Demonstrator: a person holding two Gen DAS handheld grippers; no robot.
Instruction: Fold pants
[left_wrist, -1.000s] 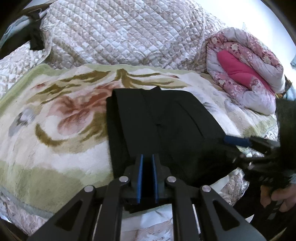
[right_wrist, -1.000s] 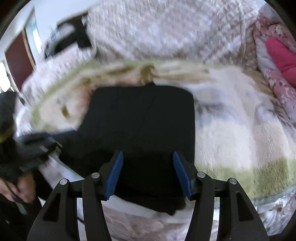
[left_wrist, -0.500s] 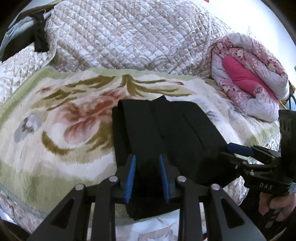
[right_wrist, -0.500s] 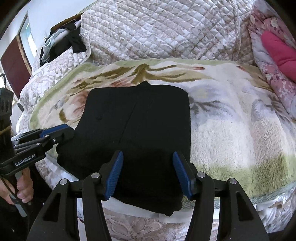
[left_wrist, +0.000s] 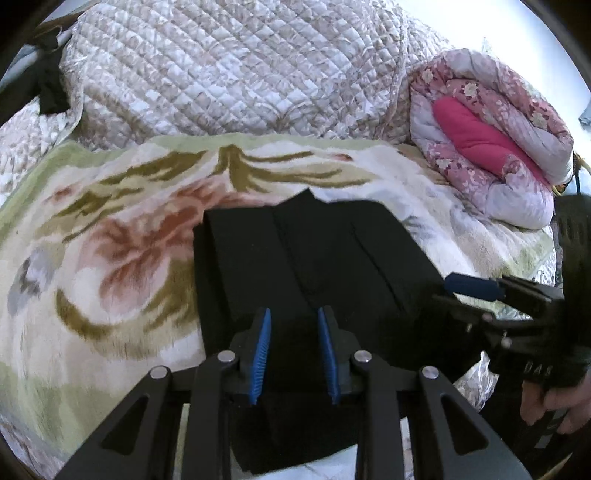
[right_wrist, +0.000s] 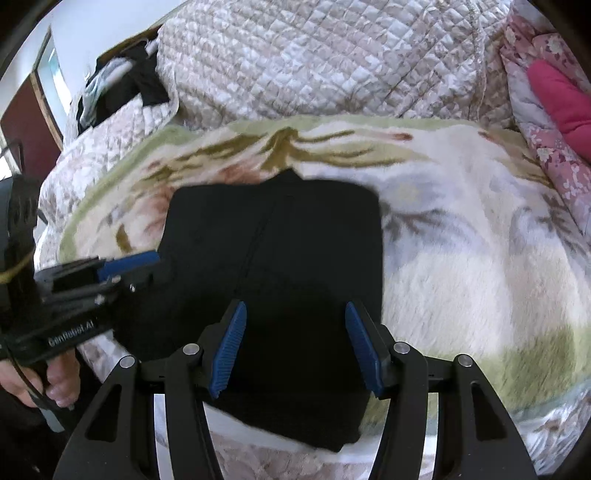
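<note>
Pants (left_wrist: 314, 258) lie folded square on the blanket (left_wrist: 110, 258) (near edge overhanging). Left gripper (left_wrist: 295, 347) and right gripper (right_wrist: 297, 339) hover with fingers apart, likely releasing.

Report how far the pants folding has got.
Done: the black pants lie folded in a compact rectangle on the floral blanket. In hand: nothing; the left claw and the right claw both hover open above the near edge. Left: perhaps one final fold or smoothing.
</note>
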